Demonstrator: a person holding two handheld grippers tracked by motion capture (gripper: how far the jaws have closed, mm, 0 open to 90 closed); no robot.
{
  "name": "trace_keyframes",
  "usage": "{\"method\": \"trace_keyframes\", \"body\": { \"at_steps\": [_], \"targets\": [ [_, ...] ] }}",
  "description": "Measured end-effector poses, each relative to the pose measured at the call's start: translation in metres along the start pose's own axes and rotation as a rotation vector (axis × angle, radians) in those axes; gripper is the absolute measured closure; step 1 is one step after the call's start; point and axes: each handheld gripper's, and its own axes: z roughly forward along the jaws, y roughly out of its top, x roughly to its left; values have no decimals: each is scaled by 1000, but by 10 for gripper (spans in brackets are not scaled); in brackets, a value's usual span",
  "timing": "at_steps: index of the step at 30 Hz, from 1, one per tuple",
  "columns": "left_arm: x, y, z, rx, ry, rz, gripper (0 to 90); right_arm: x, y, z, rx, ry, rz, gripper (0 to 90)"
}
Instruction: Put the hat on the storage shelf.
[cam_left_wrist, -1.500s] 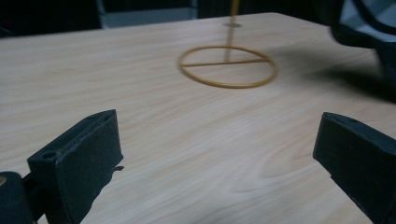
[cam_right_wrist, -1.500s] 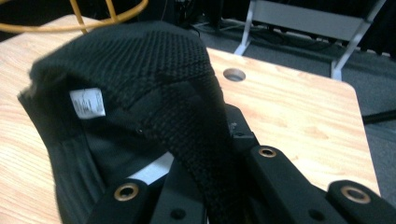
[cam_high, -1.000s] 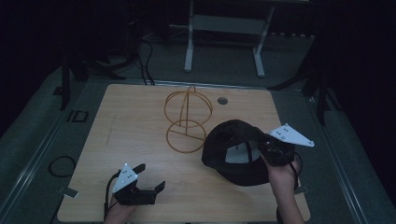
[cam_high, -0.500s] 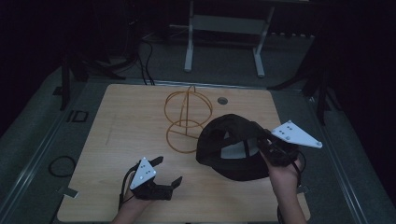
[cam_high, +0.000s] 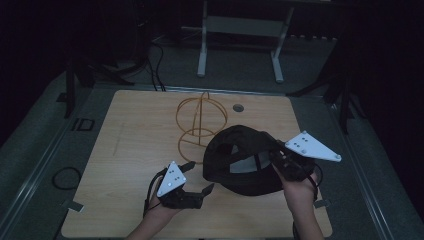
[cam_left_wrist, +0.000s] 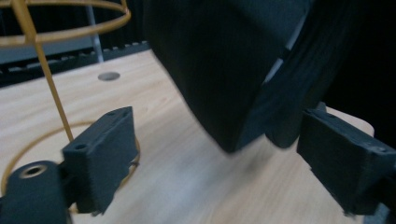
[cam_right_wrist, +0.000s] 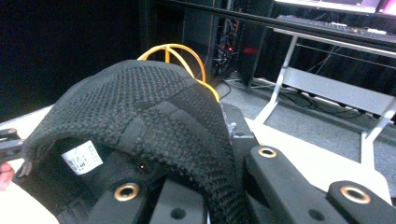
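We see our right tool (cam_high: 278, 159) clenched on the black cap (cam_high: 240, 160) at frame centre-right, just beside the wire stand (cam_high: 199, 125); our left tool (cam_high: 196, 177) gapes released over the bench (cam_high: 125, 150).

1. The right gripper (cam_right_wrist: 205, 205) rises from the bottom edge, its black jaws closed on the knit fabric of a black cap (cam_right_wrist: 135, 107).
2. The cap drapes up and left of the jaws, a white label (cam_right_wrist: 81, 158) showing inside it.
3. Beyond the cap, an orange wire stand (cam_right_wrist: 180, 53) curves upward.
4. Right of the jaws lies pale table (cam_right_wrist: 322, 163), with a white metal frame (cam_right_wrist: 327, 86) farther off.
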Motion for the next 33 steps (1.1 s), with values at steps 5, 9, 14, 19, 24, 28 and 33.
{"method": "trace_keyframes", "body": {
  "at_steps": [5, 9, 14, 19, 24, 28, 33],
  "targets": [
    [1, 6, 5, -23, 28, 16, 249, 3, 1, -2, -6, 20, -5, 886],
    [3, 7, 8, -43, 39, -10, 406, 7, -1, -4, -11, 35, -12, 885],
    [0, 12, 4, -60, 106, 19, 577, 12, -5, -6, -3, 51, -22, 886],
    [1, 18, 0, -85, 145, -29, 741, 14, -12, -6, 13, 64, -24, 885],
    [-2, 23, -3, -102, 193, -16, 850, 16, -18, -7, 18, 77, -15, 885],
    [-4, 26, -5, -105, 211, -8, 877, 16, -22, -8, 18, 89, -8, 885],
    [-5, 34, -7, -112, 191, 0, 884, 16, -30, -14, 14, 102, 6, 884]
  ]
}}
